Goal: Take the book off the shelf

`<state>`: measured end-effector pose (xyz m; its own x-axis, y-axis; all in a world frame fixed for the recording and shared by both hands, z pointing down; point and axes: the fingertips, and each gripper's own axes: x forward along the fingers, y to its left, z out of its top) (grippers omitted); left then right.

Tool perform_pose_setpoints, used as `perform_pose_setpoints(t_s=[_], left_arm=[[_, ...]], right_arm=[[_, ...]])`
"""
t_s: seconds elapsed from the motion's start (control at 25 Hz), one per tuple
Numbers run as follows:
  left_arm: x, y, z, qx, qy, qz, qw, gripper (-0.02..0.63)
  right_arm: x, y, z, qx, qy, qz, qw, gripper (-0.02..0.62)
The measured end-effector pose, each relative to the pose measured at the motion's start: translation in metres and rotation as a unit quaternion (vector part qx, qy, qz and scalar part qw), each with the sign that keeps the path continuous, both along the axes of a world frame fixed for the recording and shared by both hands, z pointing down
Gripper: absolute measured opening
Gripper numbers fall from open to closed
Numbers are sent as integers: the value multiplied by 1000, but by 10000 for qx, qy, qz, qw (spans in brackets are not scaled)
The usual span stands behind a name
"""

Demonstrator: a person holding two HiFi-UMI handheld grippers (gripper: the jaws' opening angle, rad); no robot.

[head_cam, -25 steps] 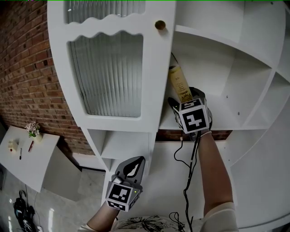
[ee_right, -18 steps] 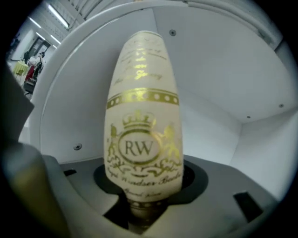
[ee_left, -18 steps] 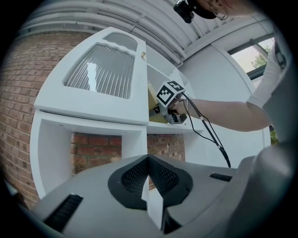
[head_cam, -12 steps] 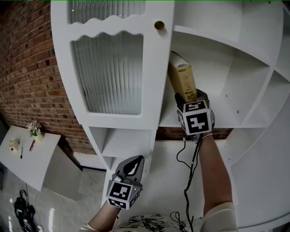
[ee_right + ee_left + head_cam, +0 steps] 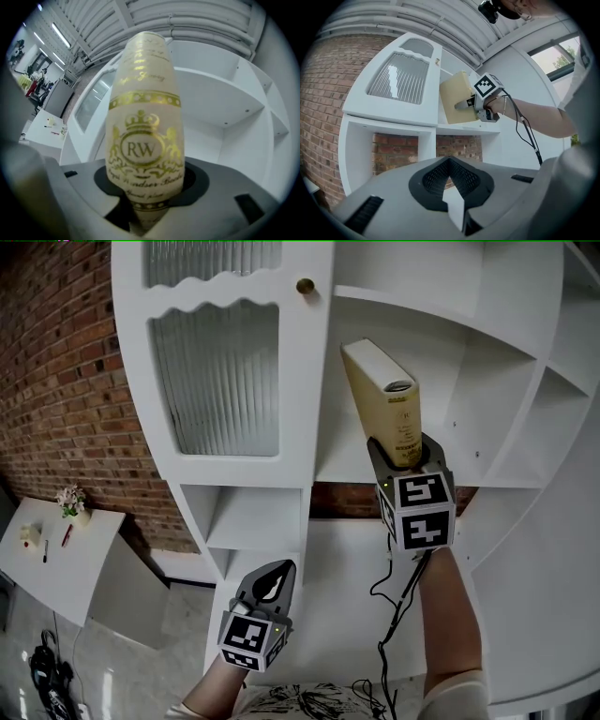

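We are gripping the cream gold-stamped book [image 5: 382, 395] at its spine foot in the right gripper [image 5: 405, 461], whose jaws have just been closing partway onto it. That grip is standing the book upright at 1 o'clock, in front of the white shelf bay [image 5: 502, 352]. We are holding the left gripper [image 5: 273, 579] low at 7 o'clock, pinched together and empty, probably in reserve.

— Where's the book [image 5: 389, 409]?
— Upright in the right gripper [image 5: 405, 460], whose jaws have just closed on its lower spine. It leans top-left before the open shelf [image 5: 342, 465] compartment, near the glass door's [image 5: 220, 381] right edge.
— And the left gripper [image 5: 277, 573]?
— Low, below the door's bottom edge, jaws together, empty.
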<state>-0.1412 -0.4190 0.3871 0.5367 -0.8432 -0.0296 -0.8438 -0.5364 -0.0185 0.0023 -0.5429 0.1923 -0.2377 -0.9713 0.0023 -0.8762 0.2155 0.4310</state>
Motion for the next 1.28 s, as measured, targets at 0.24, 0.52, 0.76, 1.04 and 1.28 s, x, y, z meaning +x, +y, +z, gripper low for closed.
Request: perform_pose_setpoints(t_s=[0.24, 0.52, 0.76, 1.04, 1.28], left_arm=[[17, 28, 4, -98, 82, 41, 9999, 12], [35, 70, 6, -181, 138, -83, 9997, 12], [52, 103, 2, -149, 117, -179, 9997, 12], [56, 126, 10, -173, 82, -390, 9991, 12], [61, 134, 16, -275, 88, -455, 9985, 12]], right_arm=[[14, 65, 7, 78, -275, -265, 9992, 224], [33, 133, 45, -8, -592, -534, 9968, 224], [48, 171, 100, -333, -902, -728, 9927, 224], [78, 203, 172, -811, -1137, -598, 9884, 225], [95, 229, 213, -843, -1459, -597, 9839, 224]])
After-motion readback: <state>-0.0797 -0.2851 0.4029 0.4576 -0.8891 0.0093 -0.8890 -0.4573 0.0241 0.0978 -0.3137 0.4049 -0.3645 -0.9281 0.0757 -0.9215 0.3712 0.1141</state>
